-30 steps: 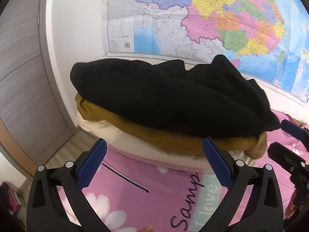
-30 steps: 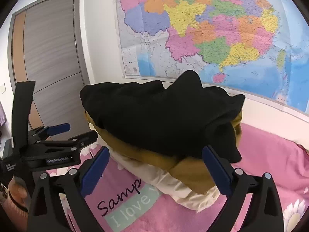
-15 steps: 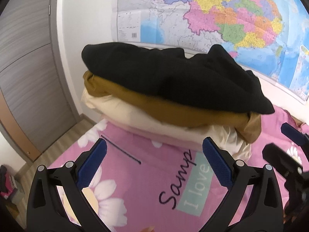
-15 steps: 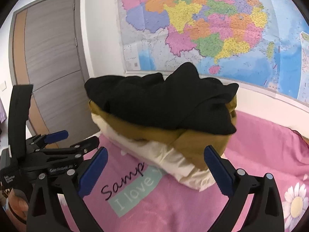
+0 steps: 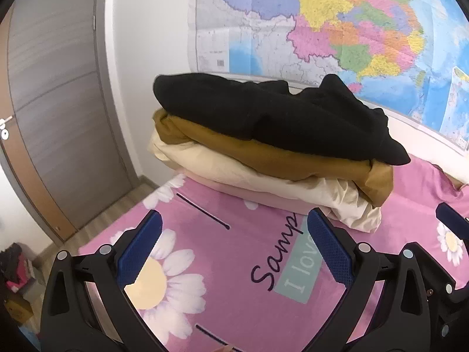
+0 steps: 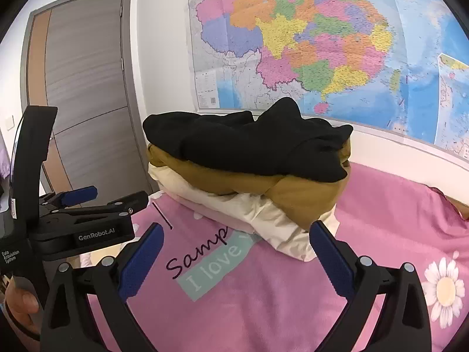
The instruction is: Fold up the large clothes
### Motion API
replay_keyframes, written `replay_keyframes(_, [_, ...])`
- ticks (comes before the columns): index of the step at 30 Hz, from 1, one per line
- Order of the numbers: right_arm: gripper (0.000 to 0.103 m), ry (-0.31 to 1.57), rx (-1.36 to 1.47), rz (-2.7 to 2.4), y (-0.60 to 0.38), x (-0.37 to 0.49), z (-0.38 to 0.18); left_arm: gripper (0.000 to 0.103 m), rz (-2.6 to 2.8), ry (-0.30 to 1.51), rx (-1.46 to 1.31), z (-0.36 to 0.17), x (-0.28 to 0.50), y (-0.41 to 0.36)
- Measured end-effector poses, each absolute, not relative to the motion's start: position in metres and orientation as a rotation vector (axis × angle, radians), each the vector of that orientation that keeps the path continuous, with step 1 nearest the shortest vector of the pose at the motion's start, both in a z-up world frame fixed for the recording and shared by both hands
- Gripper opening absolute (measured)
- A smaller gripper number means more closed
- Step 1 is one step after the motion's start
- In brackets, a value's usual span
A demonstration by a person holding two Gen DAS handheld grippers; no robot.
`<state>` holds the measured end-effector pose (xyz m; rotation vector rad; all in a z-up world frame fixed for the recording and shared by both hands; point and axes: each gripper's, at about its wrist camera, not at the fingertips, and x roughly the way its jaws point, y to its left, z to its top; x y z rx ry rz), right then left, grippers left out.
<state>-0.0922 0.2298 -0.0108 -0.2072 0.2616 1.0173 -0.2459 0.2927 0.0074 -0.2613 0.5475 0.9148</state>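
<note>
Pink floral bedspread point(image 5: 205, 278) carries the stacked black, brown and cream folded clothes point(image 5: 272, 135) at its far edge below a wall map point(image 6: 322, 44); left gripper point(image 5: 234, 252) and right gripper point(image 6: 237, 258) both spread wide, holding nothing.

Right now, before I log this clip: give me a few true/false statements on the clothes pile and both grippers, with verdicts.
1. The black garment lies on top of the pile. True.
2. The left gripper is clamped on the brown garment. False: it is open, holding nothing.
3. The cream garment lies beneath the brown one. True.
4. The right gripper is shut. False: it is open.
5. The pile sits on a bare wooden floor. False: on a pink bedsheet.
</note>
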Motion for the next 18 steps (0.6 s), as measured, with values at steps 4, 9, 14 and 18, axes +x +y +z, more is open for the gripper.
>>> replay_keyframes(4, [0.097, 0.266, -0.2, 1.018, 0.223, -0.097, -0.013, 0.098, 0.915, 0.537, -0.254, 0.011, -0.252, 0.281])
replay_keyframes(9, [0.097, 0.264, -0.197, 1.016, 0.216, -0.103, -0.016, 0.098, 0.904, 0.525, -0.242, 0.011, -0.256, 0.269])
replay_keyframes(14, [0.097, 0.266, -0.187, 1.016, 0.211, -0.107, -0.017, 0.097, 0.898, 0.504, -0.216, 0.012, -0.261, 0.256])
replay_keyframes(18, [0.097, 0.267, -0.187, 1.017, 0.209, -0.11, -0.019, 0.098, 0.898, 0.512, -0.228, 0.013, -0.264, 0.254])
